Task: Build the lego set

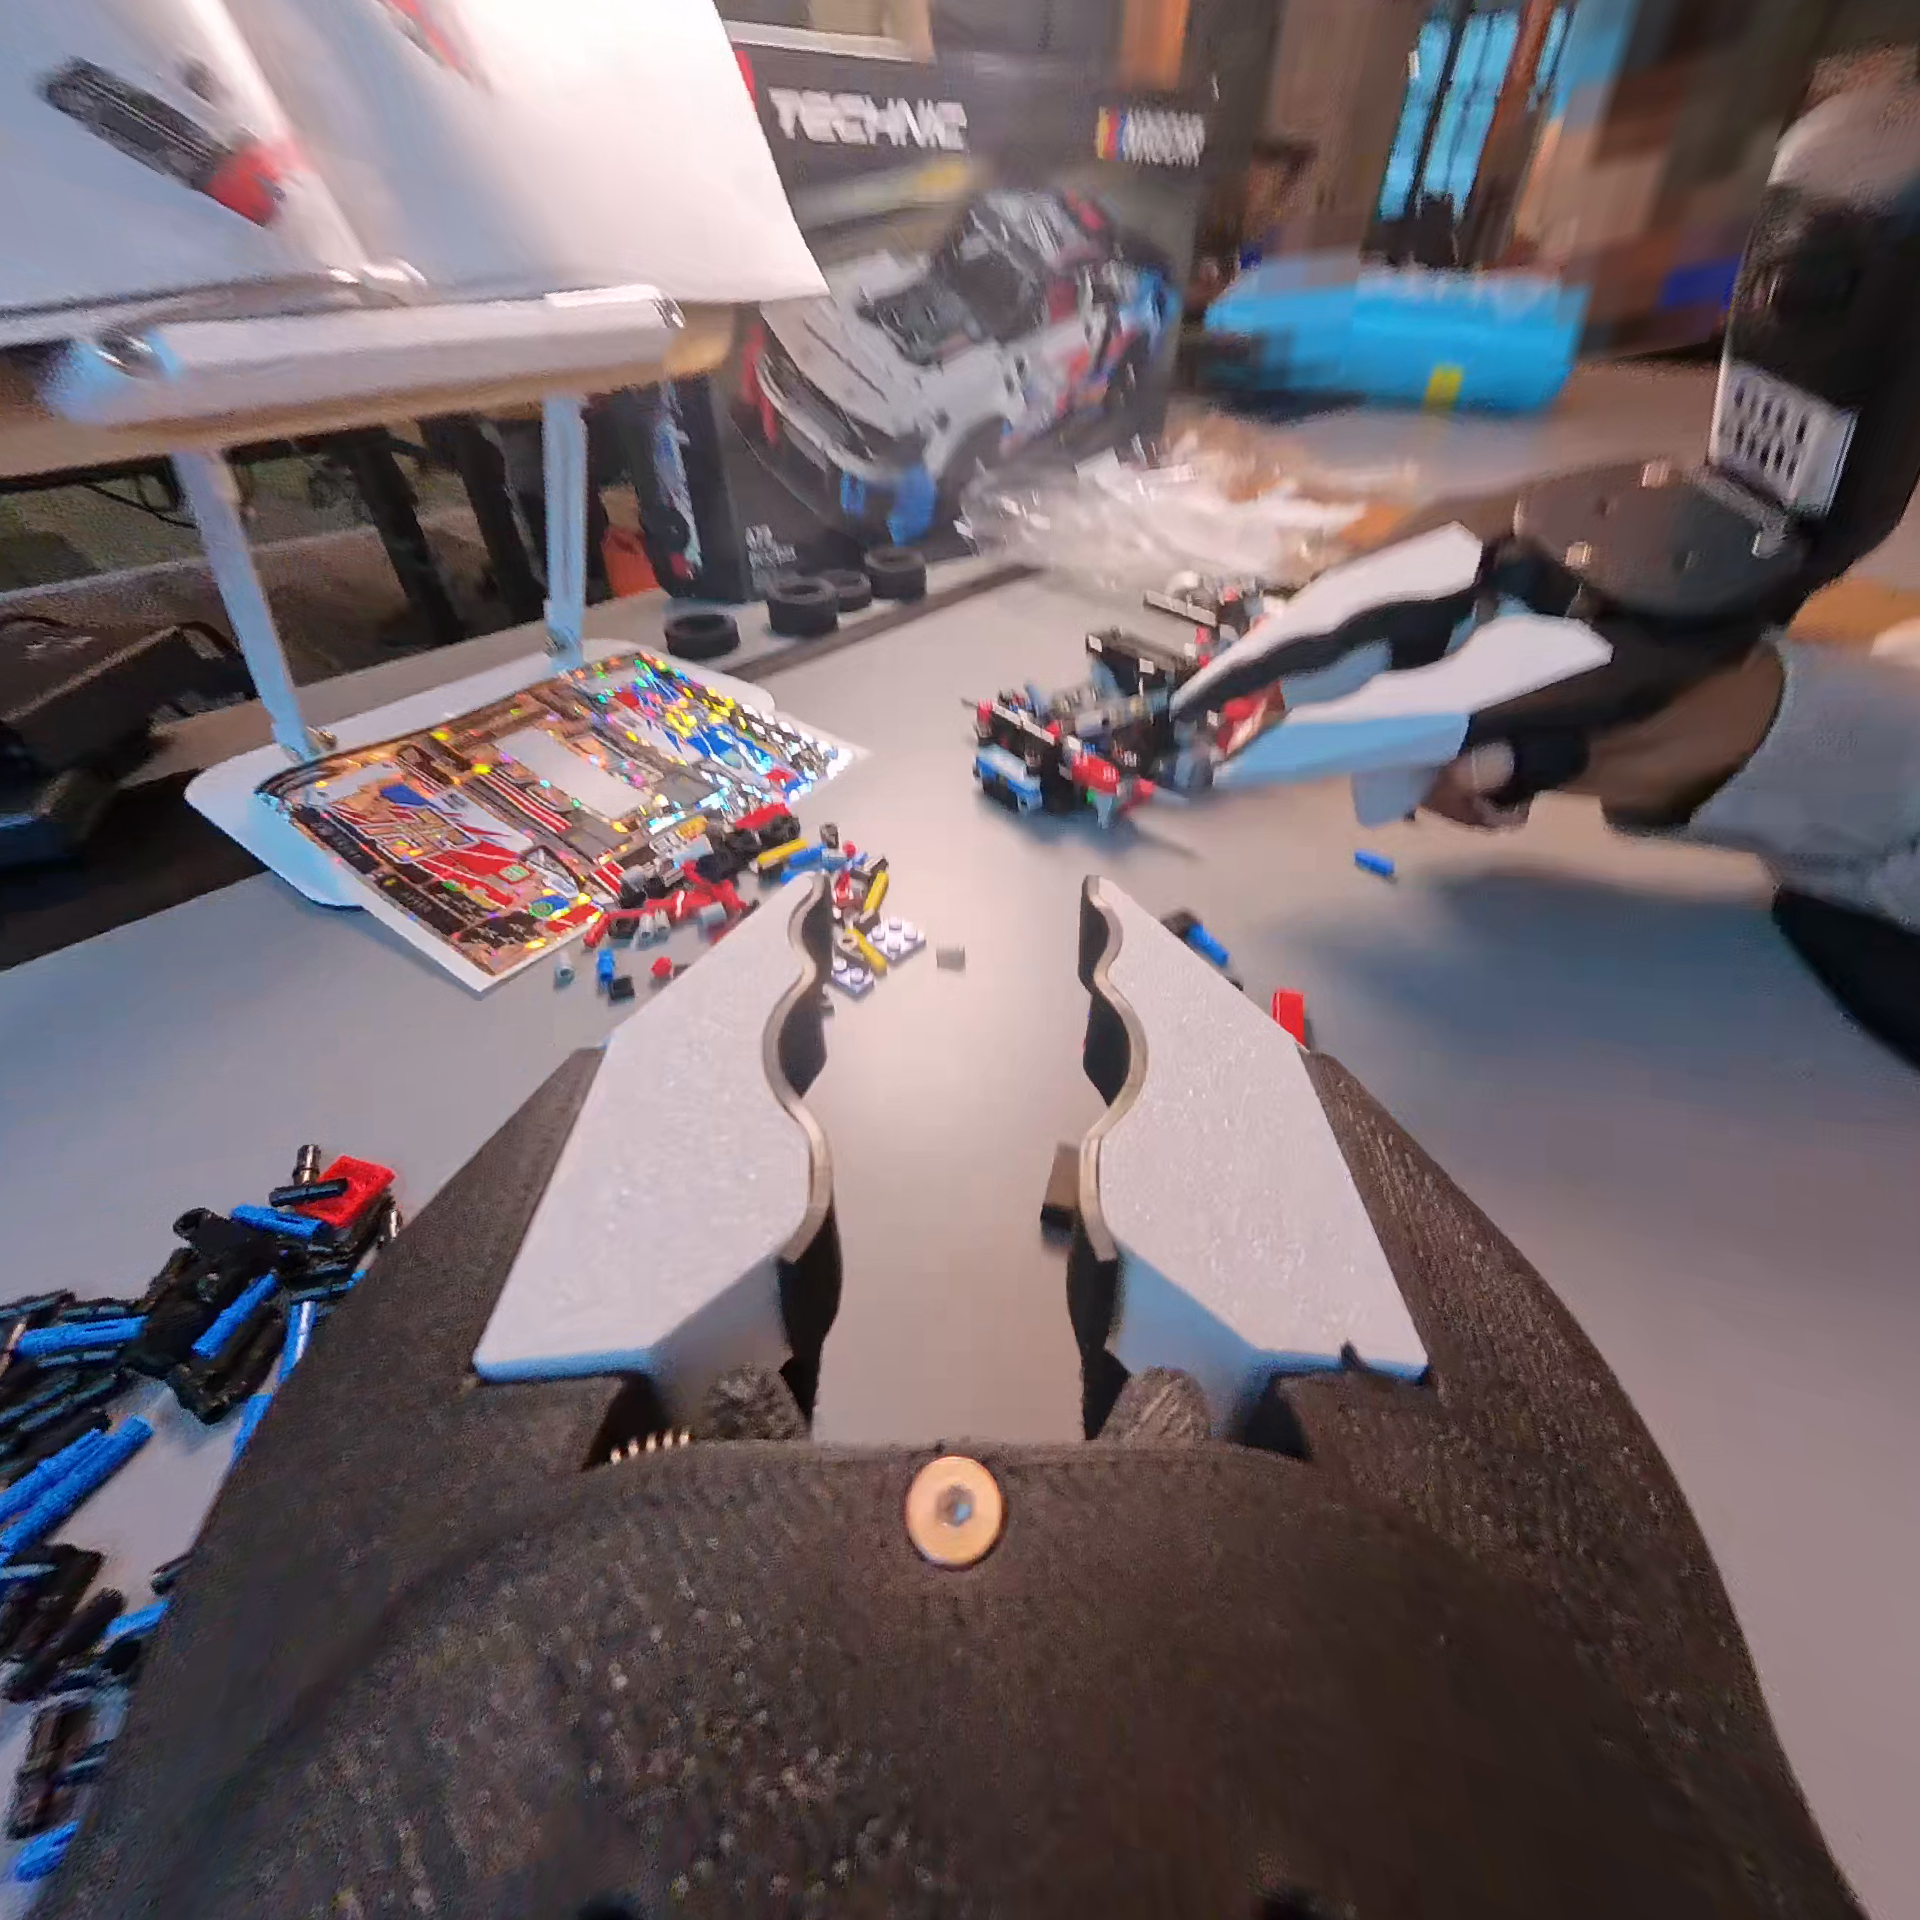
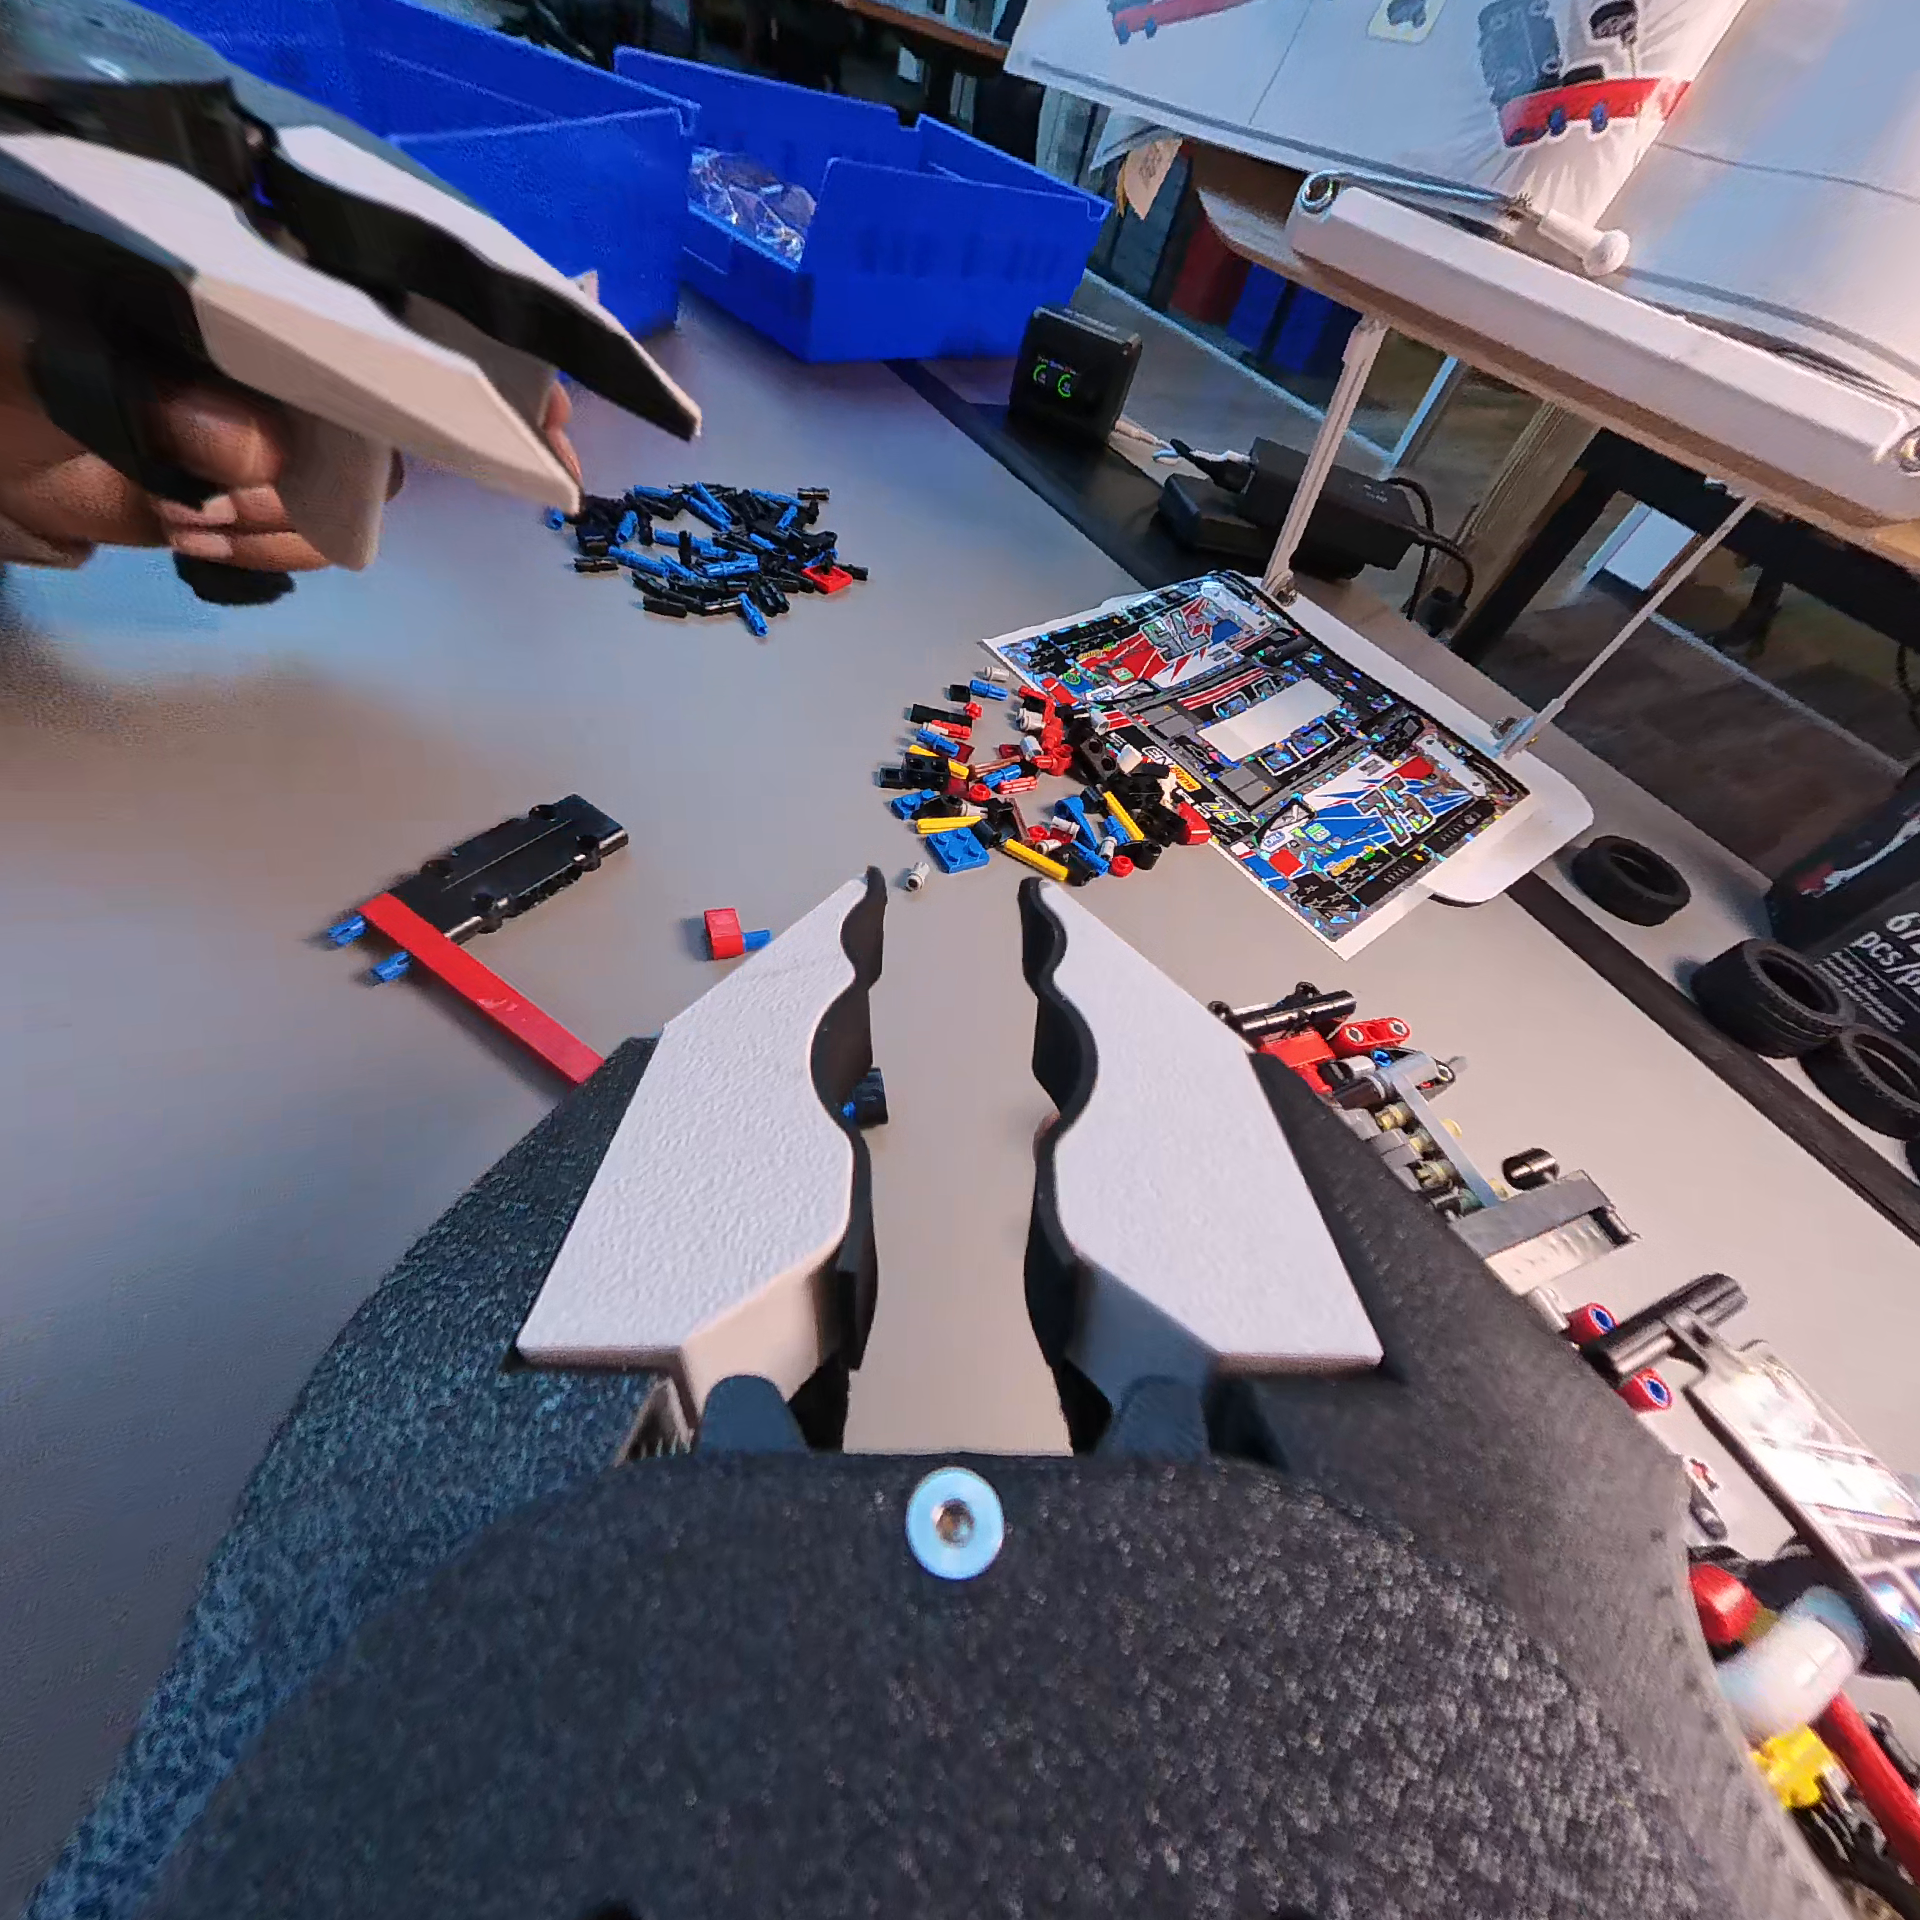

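My left gripper [image 1: 951, 904] is open and empty above the grey table [image 1: 1507, 1143]. In the right wrist view it [image 2: 634, 462] hovers over a pile of blue and black pins [image 2: 717, 551]; the pins also show in the left wrist view [image 1: 125, 1351]. My right gripper [image 2: 951, 894] is open and empty, low over the table. In the left wrist view it [image 1: 1195, 707] is beside the partly built car chassis [image 1: 1070, 738], which lies to its right [image 2: 1455, 1164]. A mixed pile of small parts [image 2: 1018, 790] lies ahead. A black panel on a red beam [image 2: 520, 862] lies to the left.
A shiny sticker sheet [image 2: 1278, 748] lies on the base of the stand that holds the instruction booklet [image 1: 364, 156]. Tyres [image 2: 1766, 997] and the set's box [image 1: 966, 312] line the far edge. Blue bins [image 2: 883, 208] stand behind. A small red piece [image 2: 727, 932] lies loose. The right tips stand about 8 cm off the small red piece [image 2: 727, 932].
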`<move>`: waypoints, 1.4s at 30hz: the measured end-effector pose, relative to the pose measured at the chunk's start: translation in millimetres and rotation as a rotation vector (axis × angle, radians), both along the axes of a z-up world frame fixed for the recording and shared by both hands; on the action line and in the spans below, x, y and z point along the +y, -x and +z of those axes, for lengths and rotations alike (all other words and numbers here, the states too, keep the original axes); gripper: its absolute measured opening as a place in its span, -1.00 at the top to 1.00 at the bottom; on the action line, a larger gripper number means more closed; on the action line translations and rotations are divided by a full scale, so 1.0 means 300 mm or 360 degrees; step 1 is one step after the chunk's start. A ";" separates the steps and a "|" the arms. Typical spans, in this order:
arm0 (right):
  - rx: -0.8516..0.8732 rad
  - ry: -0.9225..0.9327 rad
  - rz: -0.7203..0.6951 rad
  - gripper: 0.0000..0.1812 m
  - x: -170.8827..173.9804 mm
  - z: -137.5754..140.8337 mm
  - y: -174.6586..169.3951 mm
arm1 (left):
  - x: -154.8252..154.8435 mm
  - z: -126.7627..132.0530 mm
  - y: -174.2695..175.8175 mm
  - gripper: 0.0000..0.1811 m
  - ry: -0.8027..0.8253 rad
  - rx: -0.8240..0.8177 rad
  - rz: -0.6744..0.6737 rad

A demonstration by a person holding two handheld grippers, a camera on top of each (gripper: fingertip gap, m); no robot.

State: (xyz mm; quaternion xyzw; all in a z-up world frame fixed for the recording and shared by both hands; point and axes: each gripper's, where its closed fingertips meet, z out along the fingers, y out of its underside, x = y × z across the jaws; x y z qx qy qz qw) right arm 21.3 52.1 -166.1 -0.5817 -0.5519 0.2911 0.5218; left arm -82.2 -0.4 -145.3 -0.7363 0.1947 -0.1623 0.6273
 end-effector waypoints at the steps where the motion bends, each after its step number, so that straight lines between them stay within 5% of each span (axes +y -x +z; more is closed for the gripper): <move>1: -0.0004 -0.0005 -0.0004 0.74 0.002 -0.001 0.000 | 0.004 -0.022 -0.002 0.44 0.0022 0.0107 -0.0024; 31: -0.0208 0.0091 0.0229 0.74 -0.091 -0.085 0.025 | -0.104 -0.248 -0.070 0.31 0.0577 0.0299 -0.0618; 42: -0.0548 0.0126 0.0332 0.77 -0.126 -0.171 0.066 | -0.133 -0.281 -0.107 0.38 0.0606 0.0434 -0.0715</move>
